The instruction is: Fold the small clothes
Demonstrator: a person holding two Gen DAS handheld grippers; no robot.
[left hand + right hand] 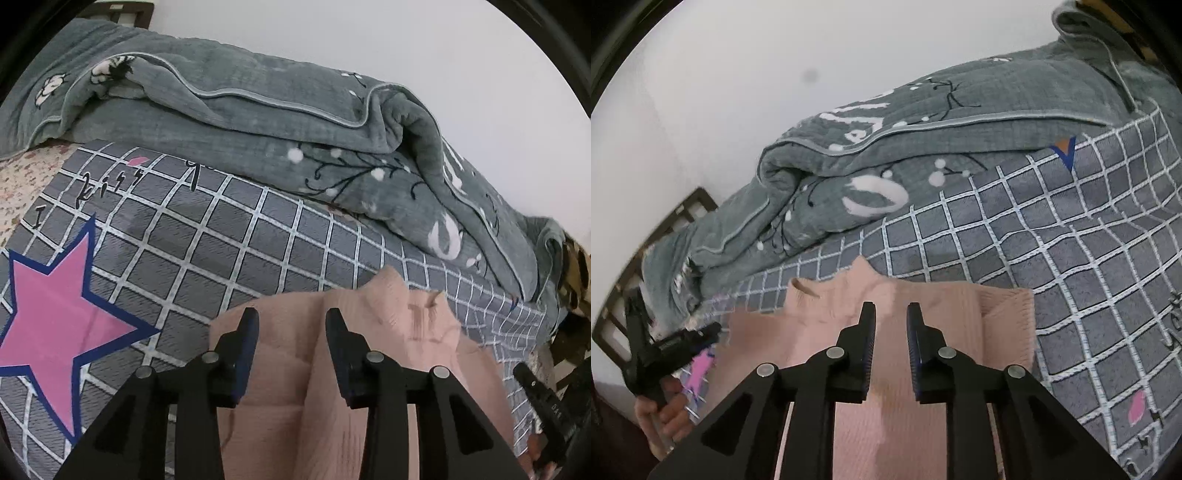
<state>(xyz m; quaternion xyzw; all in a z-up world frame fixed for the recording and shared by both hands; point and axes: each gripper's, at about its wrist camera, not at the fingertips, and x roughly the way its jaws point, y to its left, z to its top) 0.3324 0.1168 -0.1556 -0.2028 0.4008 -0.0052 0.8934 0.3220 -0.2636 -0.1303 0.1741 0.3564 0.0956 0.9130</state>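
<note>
Your left gripper (291, 317) and right gripper (891, 312) both hover over the pink sweater (886, 424), jaws parted, nothing pinched between them. That ribbed knit lies folded and boxy on the grey checked bedsheet (1071, 277). Beyond the sweater bunches a quilted grey-green blanket (240, 122); left of it is a pink star print (48, 314).

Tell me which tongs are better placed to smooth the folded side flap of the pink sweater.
Probably the right tongs: the pink sweater has its folded-over flap just beside them. The left tongs, also open and empty, hover over the opposite side.
</note>
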